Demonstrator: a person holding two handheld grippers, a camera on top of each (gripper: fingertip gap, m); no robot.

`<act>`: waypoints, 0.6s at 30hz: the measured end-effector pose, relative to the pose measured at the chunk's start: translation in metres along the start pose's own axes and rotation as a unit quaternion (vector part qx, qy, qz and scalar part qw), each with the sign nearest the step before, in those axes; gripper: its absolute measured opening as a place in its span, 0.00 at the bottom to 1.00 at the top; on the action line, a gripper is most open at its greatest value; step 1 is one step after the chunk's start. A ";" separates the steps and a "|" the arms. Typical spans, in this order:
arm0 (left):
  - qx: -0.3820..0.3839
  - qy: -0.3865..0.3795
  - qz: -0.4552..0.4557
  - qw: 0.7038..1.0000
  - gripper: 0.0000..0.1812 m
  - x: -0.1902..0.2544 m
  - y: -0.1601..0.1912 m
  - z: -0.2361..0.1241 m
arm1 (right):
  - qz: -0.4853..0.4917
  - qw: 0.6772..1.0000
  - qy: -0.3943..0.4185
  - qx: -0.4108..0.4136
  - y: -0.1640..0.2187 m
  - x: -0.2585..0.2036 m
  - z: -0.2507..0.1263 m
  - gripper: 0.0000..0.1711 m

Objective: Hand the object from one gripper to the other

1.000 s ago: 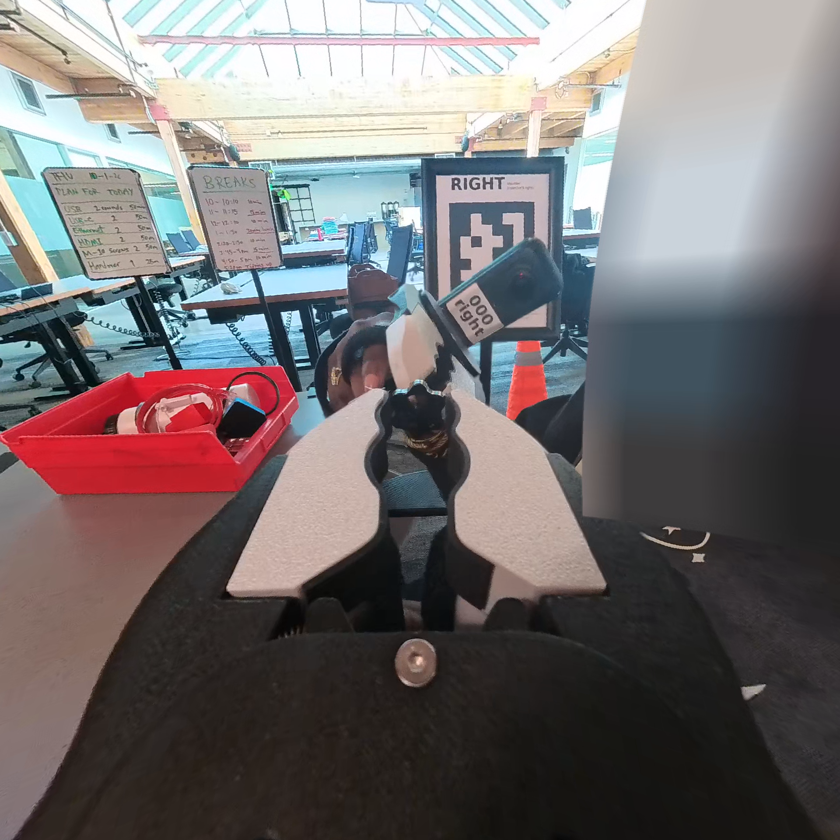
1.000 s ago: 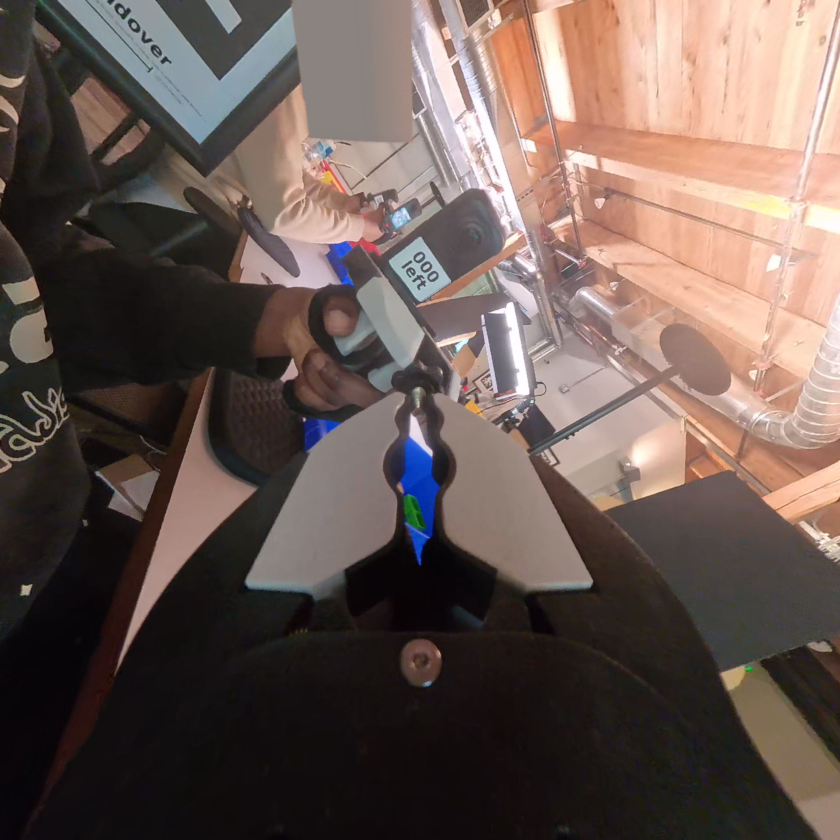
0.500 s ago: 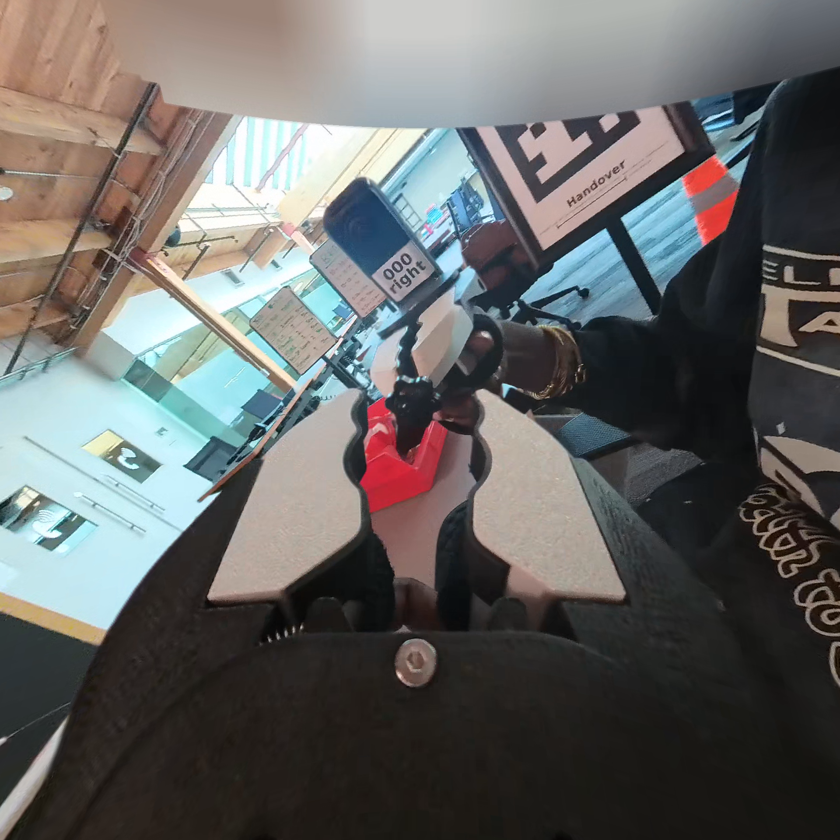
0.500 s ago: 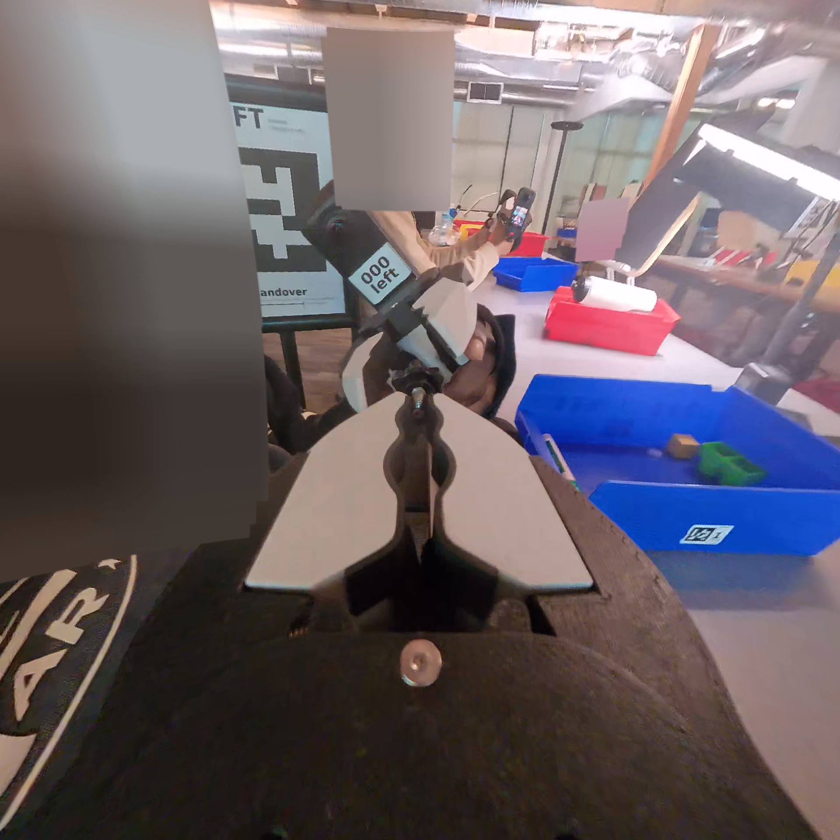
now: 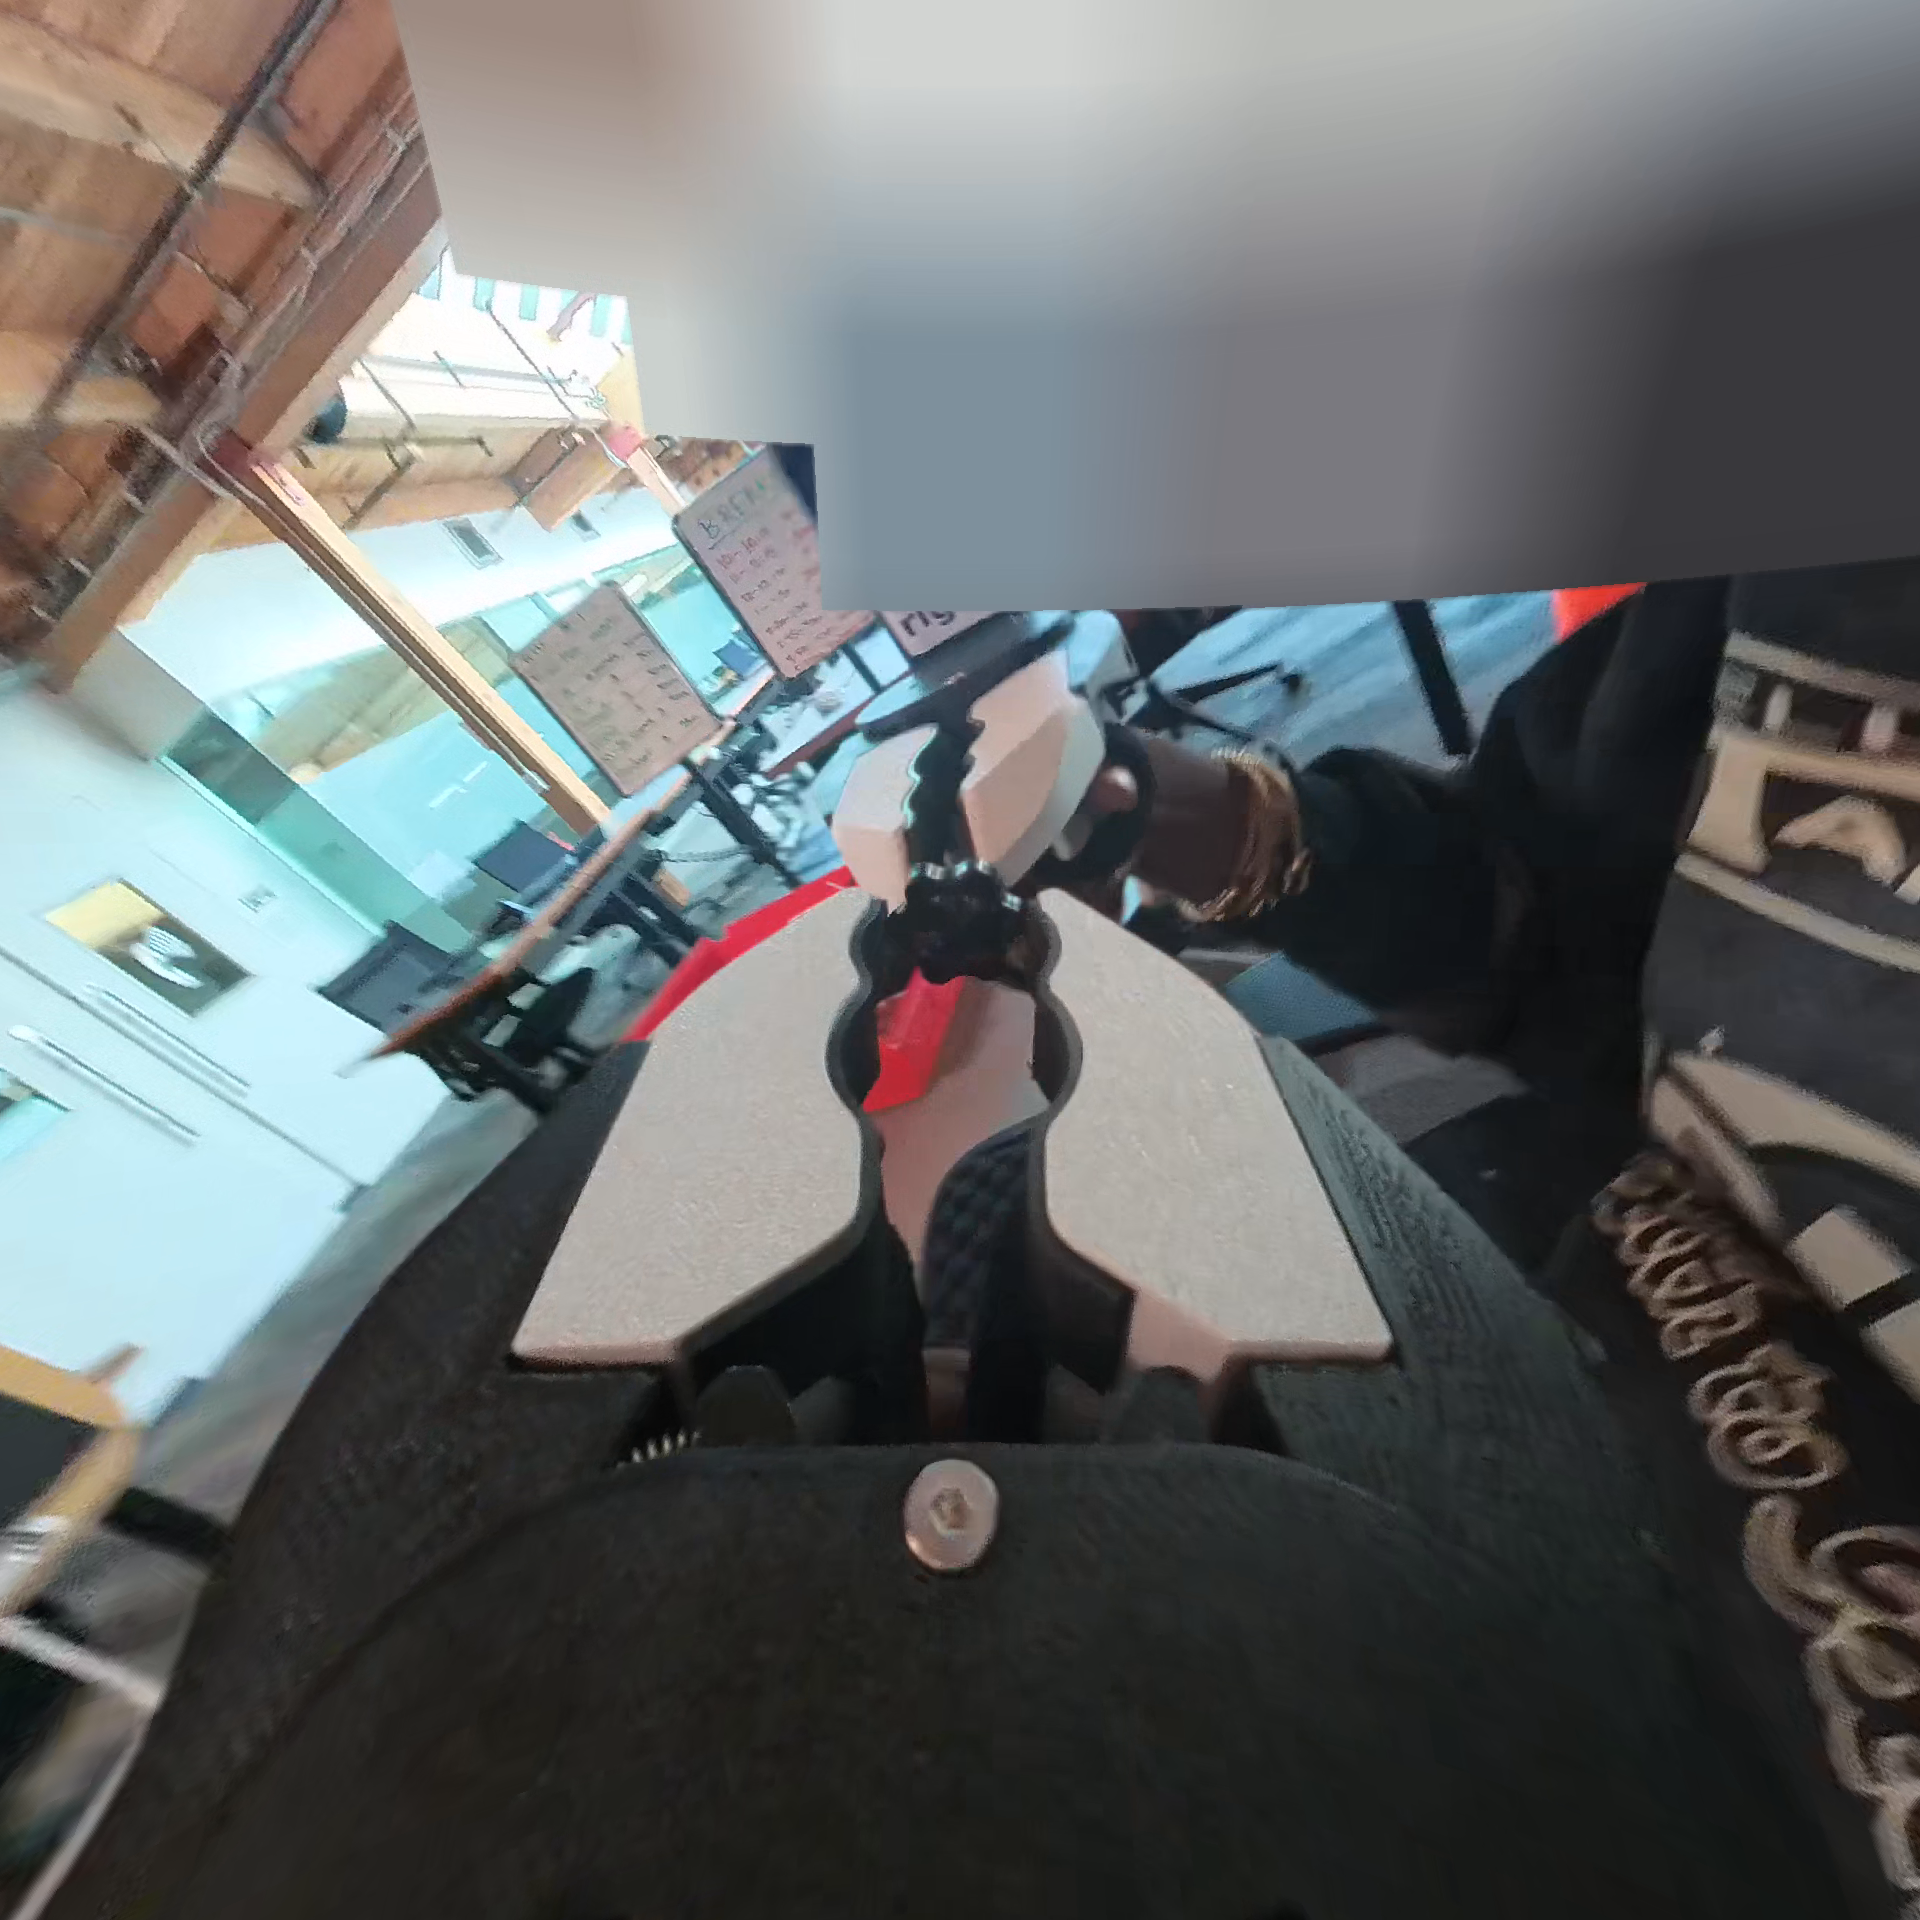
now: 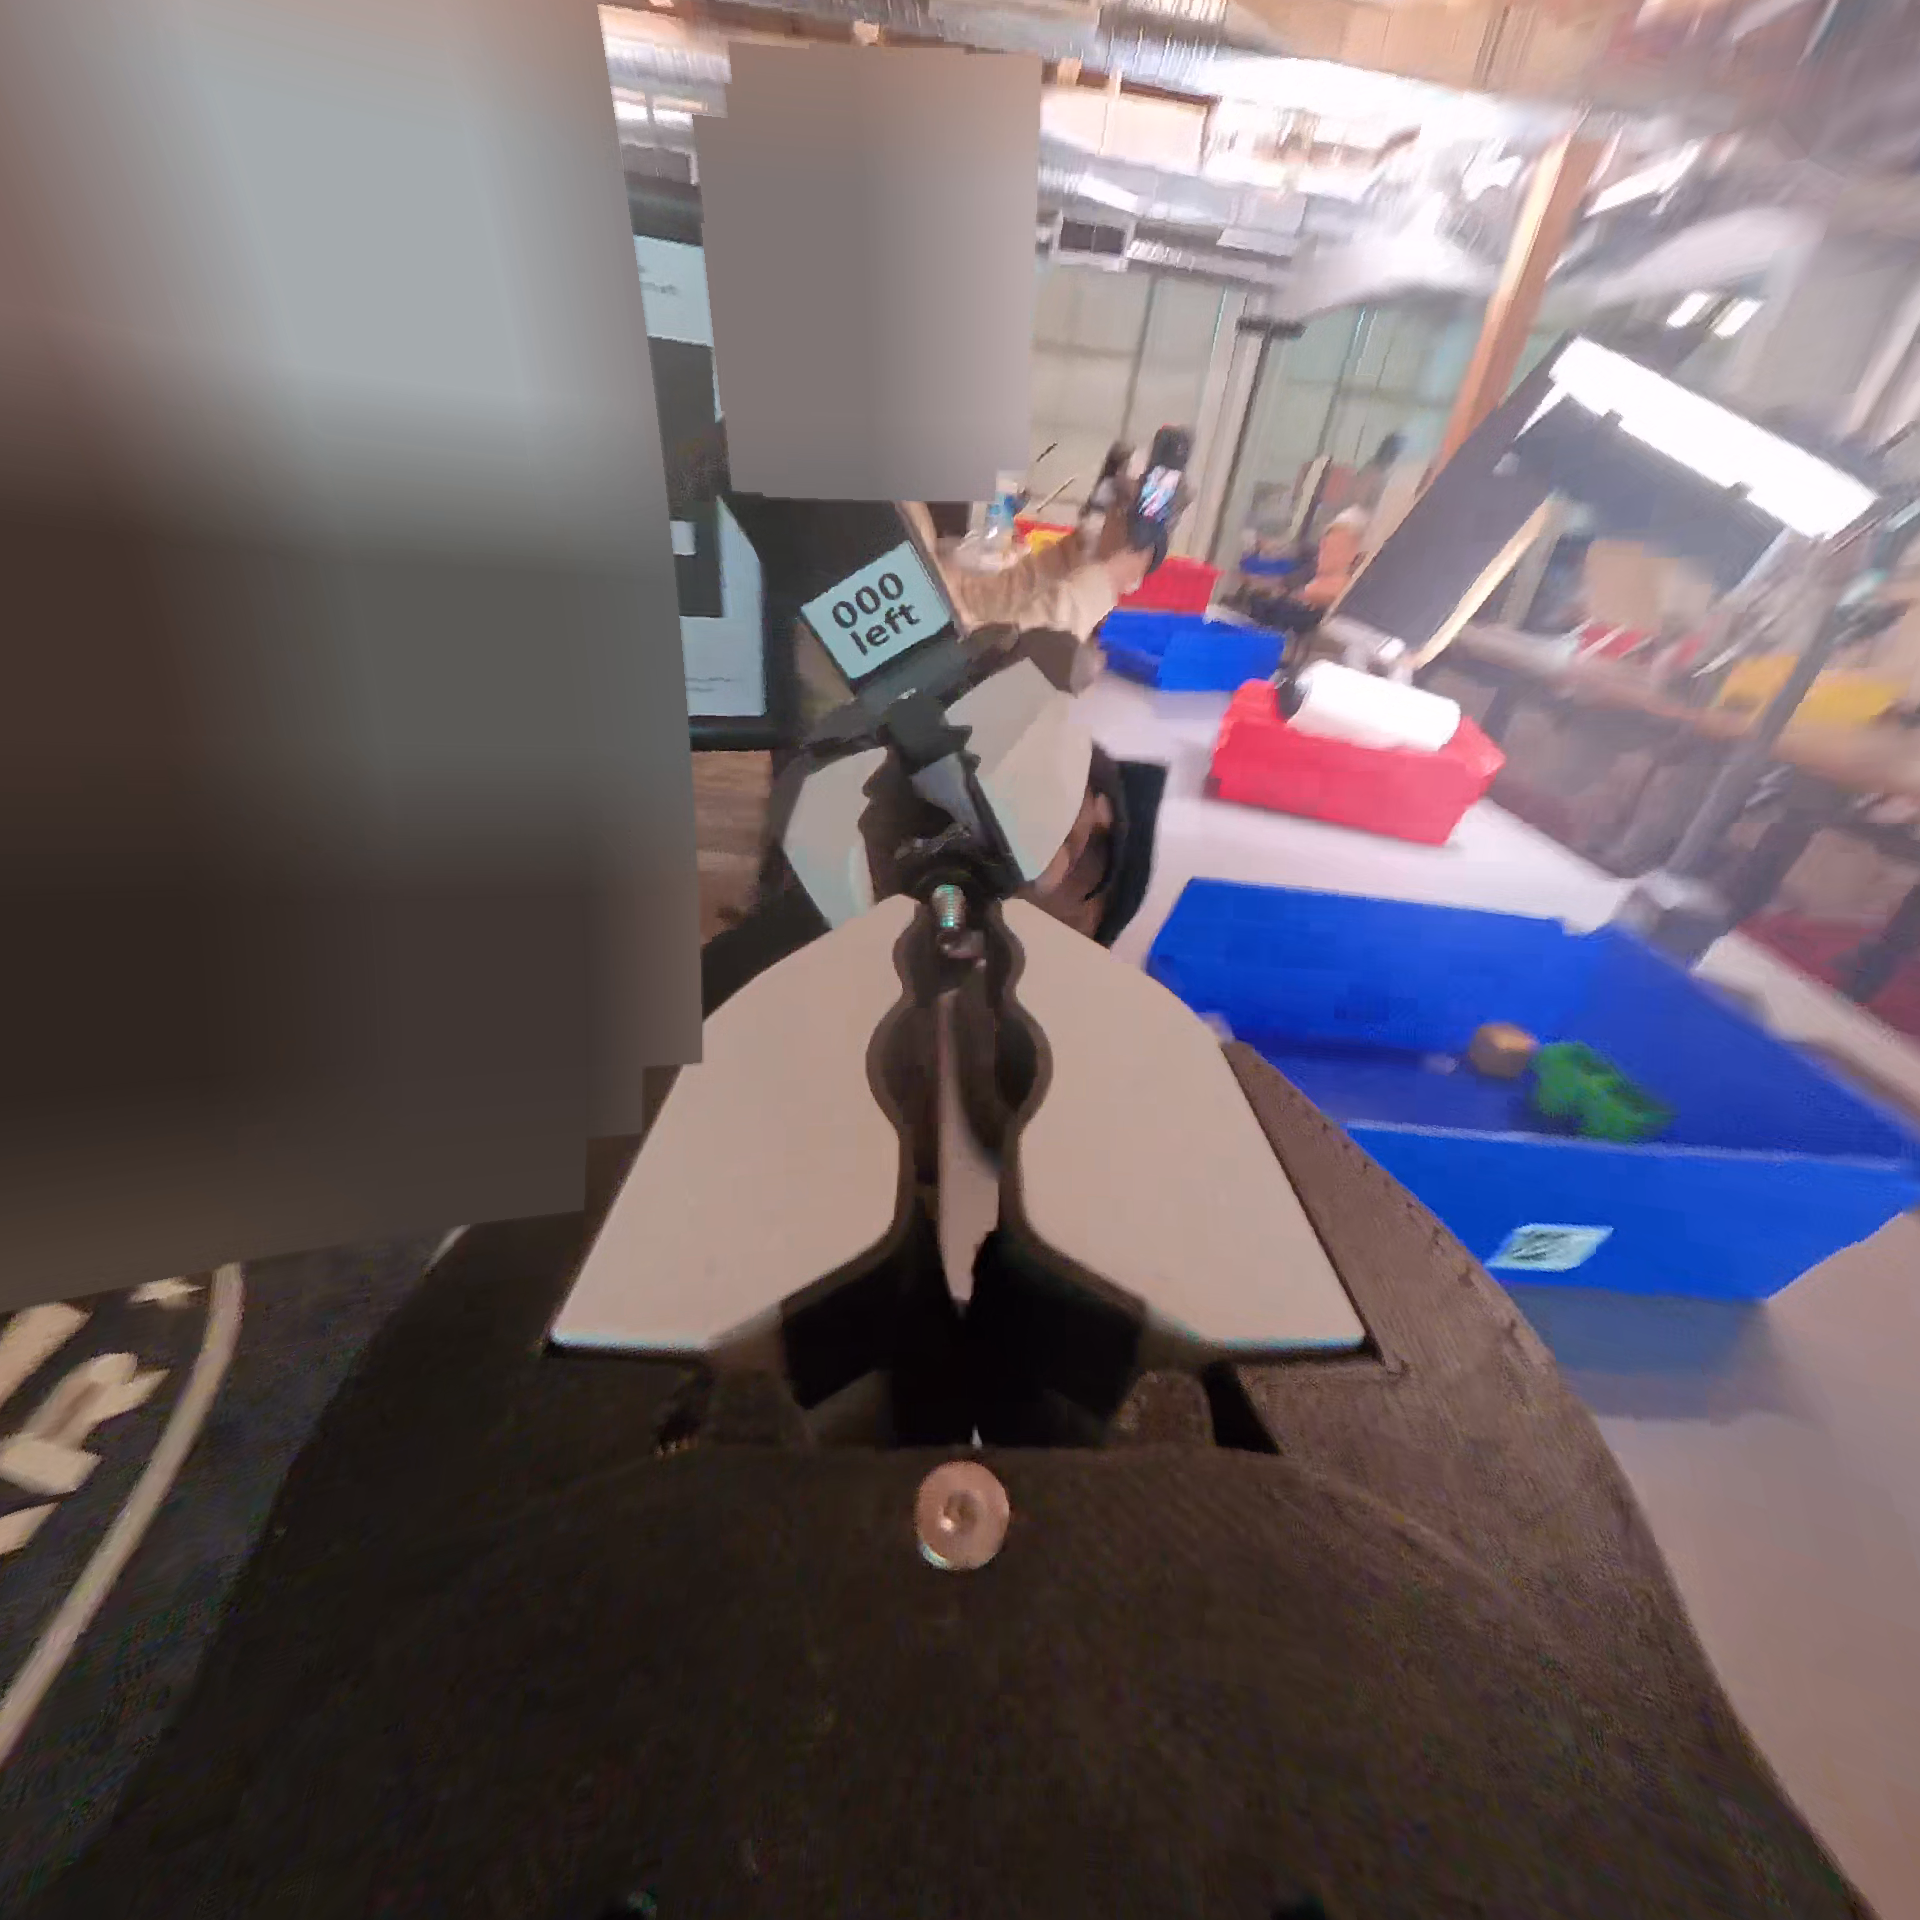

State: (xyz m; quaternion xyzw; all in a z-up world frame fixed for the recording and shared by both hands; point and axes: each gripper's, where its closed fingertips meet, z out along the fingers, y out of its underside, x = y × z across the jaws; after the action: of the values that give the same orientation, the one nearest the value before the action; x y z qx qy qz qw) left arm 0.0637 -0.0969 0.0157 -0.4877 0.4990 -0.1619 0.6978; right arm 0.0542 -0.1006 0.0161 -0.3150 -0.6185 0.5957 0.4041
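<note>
The object is a black star knob (image 5: 951,928) with a silver threaded screw (image 6: 948,906). In the left wrist view the knob sits between the tips of my left gripper (image 5: 951,906), whose jaws stand close against its sides. My right gripper (image 6: 951,925) is shut on the screw end, its jaws nearly together. Each gripper faces the other tip to tip. The right gripper also shows in the left wrist view (image 5: 971,831), held by a hand. The left gripper also shows in the right wrist view (image 6: 940,831). Both views are motion-blurred.
A red bin (image 5: 914,1049) lies on the table behind the knob. To the right are a blue bin (image 6: 1558,1184) holding a green block (image 6: 1595,1091) and a brown cube (image 6: 1501,1049), and a red bin (image 6: 1351,790) with a white roll. The person's dark sleeve (image 5: 1455,862) is close.
The left jaws opened wide around the knob half a second ago and now stand narrower on it. The right gripper stays shut on the screw. Both cameras have swung round.
</note>
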 end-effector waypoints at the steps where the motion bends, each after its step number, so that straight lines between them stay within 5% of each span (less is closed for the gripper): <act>1: 0.006 0.007 -0.043 0.999 0.13 -0.001 -0.002 0.000 | -0.038 0.999 0.019 0.012 -0.003 0.003 -0.001 0.08; 5: 0.026 0.050 -0.208 0.977 0.13 -0.006 -0.003 -0.003 | -0.250 0.964 0.071 0.048 -0.014 -0.001 -0.005 0.15; 9: 0.034 0.089 -0.281 0.955 0.13 -0.003 -0.002 -0.004 | -0.426 0.895 0.130 -0.015 -0.004 0.004 -0.001 0.15; 12: 0.024 0.089 -0.291 0.952 0.13 -0.003 0.001 -0.002 | -0.470 0.869 0.146 -0.045 0.002 0.007 0.002 0.09; 18: 0.020 0.092 -0.290 0.952 0.13 -0.001 0.001 -0.002 | -0.464 0.875 0.134 -0.036 0.001 0.003 0.003 0.04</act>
State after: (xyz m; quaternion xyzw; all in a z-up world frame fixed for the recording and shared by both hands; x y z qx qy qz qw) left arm 0.0609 -0.0970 0.0153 -0.5802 0.3947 -0.4113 0.5817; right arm 0.0499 -0.0993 0.0156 -0.0830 -0.6543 0.2693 0.7017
